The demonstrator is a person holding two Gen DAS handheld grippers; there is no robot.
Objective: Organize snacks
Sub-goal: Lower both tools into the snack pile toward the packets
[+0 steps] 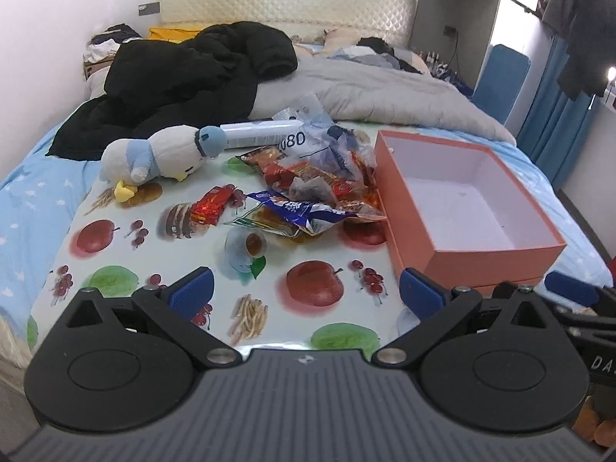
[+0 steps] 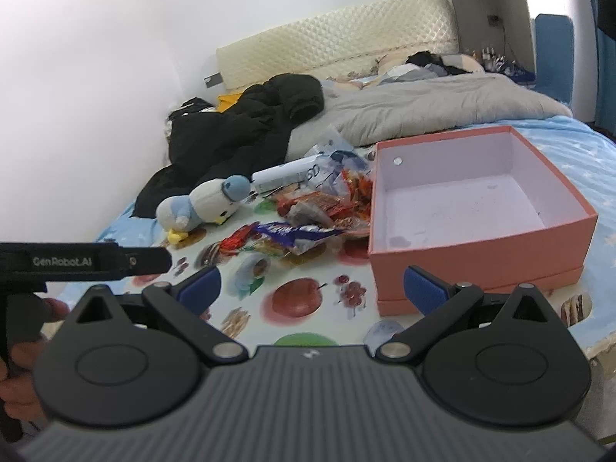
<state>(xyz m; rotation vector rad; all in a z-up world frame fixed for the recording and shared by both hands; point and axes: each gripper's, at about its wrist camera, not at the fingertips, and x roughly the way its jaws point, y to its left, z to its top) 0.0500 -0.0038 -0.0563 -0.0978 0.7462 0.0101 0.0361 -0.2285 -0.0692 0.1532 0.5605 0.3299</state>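
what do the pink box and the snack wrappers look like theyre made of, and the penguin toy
Pink box: likely matte paperboard, with stiff straight walls and a white lining.
Snack wrappers: probably thin foil or plastic film, crinkled and glossy.
Penguin toy: soft plush fabric, fuzzy and rounded.

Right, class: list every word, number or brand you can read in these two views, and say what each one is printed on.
"080": clear plastic bag, partly hidden.
"GenRobot.AI": black strap on the left gripper.
"DA": black part at the left view's right edge, cut off.
Snack wrappers: print too blurred to read.
Pink box: no text.
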